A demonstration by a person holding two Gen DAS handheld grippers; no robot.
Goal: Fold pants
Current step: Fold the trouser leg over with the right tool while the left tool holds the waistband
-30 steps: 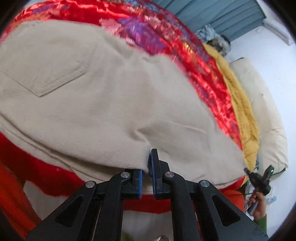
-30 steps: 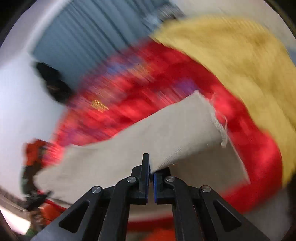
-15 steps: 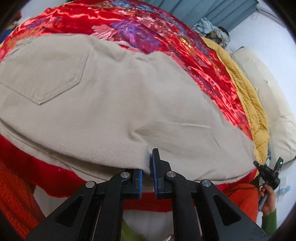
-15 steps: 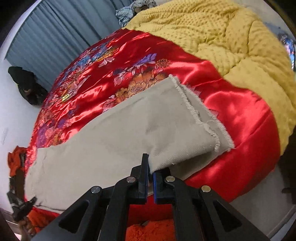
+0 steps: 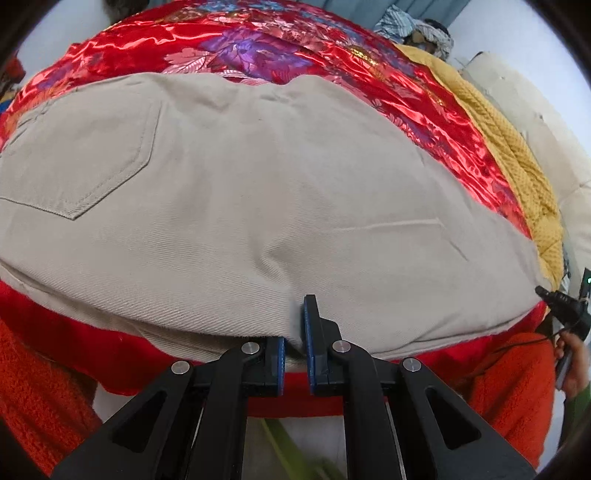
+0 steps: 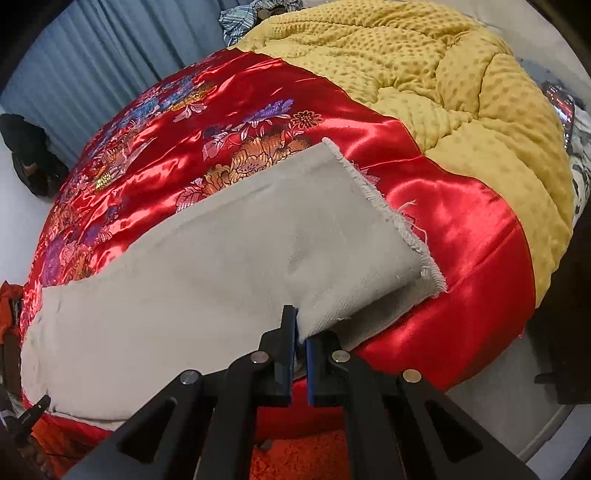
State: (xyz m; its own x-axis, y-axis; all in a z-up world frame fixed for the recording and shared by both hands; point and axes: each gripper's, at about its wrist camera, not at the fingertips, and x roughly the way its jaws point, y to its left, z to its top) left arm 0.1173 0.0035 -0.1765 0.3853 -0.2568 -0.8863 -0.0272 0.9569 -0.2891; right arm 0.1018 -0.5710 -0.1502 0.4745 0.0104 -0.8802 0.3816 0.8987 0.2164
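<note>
Beige pants lie folded lengthwise on a red satin bedspread, back pocket at the left. My left gripper is shut on the pants' near edge at mid-length. In the right wrist view the pants run left to a frayed hem at the right. My right gripper is shut on the near edge of the upper leg close to the hem, lifting it slightly off the lower leg. The right gripper also shows in the left wrist view.
A yellow dotted blanket covers the bed's right part. An orange rug lies on the floor before the bed. Blue curtains hang behind. A dark bag sits at the far left. Bundled clothes lie at the bed's far end.
Both grippers have stayed shut on the pants' near edge. The pants have settled lower and flatter on the bedspread, and the right wrist view has steadied from blur.
</note>
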